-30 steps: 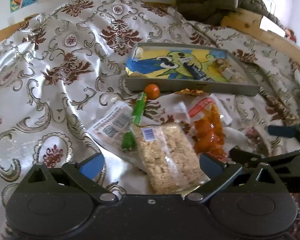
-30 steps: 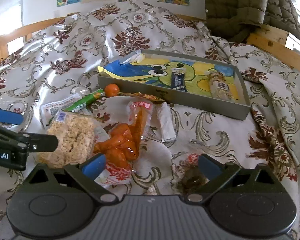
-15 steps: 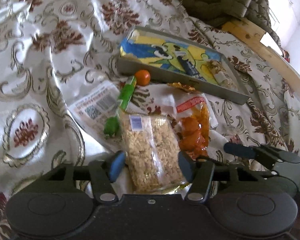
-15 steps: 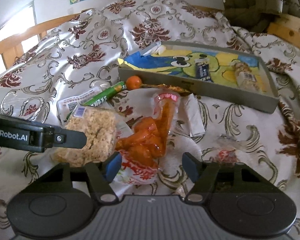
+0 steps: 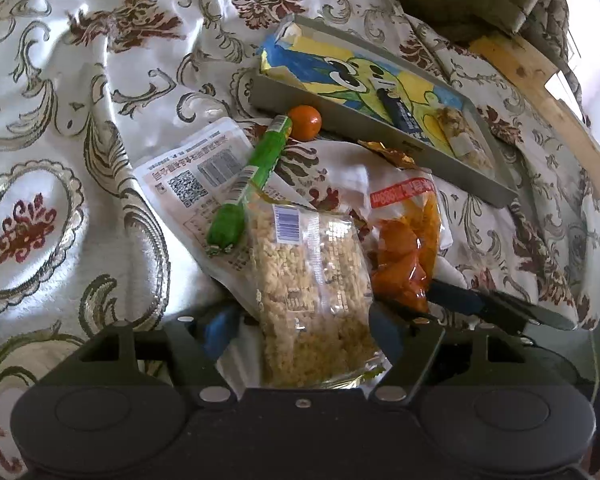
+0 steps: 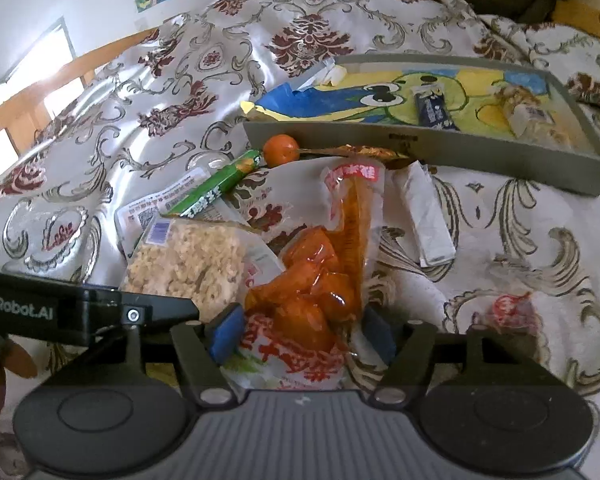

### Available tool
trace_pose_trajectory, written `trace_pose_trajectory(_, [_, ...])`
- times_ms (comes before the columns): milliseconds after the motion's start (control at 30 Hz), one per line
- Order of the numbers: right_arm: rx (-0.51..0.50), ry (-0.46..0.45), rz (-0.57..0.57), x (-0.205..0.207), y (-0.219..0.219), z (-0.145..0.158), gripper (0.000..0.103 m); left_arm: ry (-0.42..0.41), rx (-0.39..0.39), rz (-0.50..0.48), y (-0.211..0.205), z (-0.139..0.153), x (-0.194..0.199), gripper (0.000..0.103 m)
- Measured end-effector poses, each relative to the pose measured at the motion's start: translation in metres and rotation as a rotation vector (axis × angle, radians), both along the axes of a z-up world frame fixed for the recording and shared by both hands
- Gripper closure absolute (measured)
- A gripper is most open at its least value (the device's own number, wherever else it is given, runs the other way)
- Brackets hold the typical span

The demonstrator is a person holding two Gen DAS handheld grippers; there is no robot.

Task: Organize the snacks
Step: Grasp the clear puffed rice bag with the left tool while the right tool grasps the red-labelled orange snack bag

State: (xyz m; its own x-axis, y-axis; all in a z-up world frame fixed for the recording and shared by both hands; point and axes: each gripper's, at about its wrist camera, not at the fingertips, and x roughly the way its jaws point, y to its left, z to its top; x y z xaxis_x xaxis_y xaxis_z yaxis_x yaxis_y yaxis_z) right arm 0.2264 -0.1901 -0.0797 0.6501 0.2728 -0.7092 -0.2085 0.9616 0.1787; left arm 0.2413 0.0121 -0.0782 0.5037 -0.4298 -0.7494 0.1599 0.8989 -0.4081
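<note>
A clear pack of puffed-rice cake (image 5: 312,300) lies between the fingers of my left gripper (image 5: 300,332), whose jaws are closed against its near end. A bag of orange-red snacks (image 6: 320,288) lies between the fingers of my right gripper (image 6: 302,336), whose jaws are closed on its near end. The rice pack also shows in the right wrist view (image 6: 188,264), and the orange bag in the left wrist view (image 5: 408,260). A grey tray (image 6: 420,152) with a cartoon lining holds a dark bar (image 6: 434,110) and a small rice pack (image 6: 528,114).
On the patterned bedspread lie a green stick pack (image 5: 252,180), a small orange (image 5: 305,122), a flat white packet (image 5: 196,172), a white wrapped bar (image 6: 428,216), a gold wrapper (image 6: 364,152) and a small clear packet (image 6: 512,304). A wooden bed frame (image 5: 540,92) runs behind.
Both grippers moved forward and down onto the snacks and their jaws narrowed from wide open to closed against the rice pack and the orange bag.
</note>
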Motion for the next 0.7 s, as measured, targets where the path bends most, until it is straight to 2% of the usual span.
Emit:
trace_pose_trajectory(100, [0.006, -0.001, -0.007, 0.000, 0.000, 0.000, 0.034, -0.002, -0.002, 0.001, 0.000, 0.001, -0.001, 0.032])
trace_pose_trajectory(167, [-0.004, -0.005, -0.009, -0.002, 0.002, 0.000, 0.035, -0.007, 0.012, 0.007, 0.001, 0.001, -0.002, 0.041])
trace_pose_trajectory(200, [-0.008, -0.006, -0.012, -0.002, 0.003, 0.001, 0.036, -0.011, 0.015, 0.005, 0.001, 0.002, -0.003, 0.042])
trace_pose_trajectory(367, [-0.022, 0.001, -0.026, -0.006, 0.009, 0.005, 0.039, -0.005, -0.017, 0.027, 0.005, 0.006, -0.006, 0.057])
trace_pose_trajectory(567, [-0.080, 0.003, -0.049, -0.010, 0.013, 0.015, 0.043, -0.020, -0.033, 0.013, 0.003, 0.012, -0.014, 0.061])
trace_pose_trajectory(700, [-0.102, 0.007, -0.055, -0.009, 0.013, 0.014, 0.043, -0.023, 0.009, -0.012, -0.006, 0.014, -0.017, 0.061])
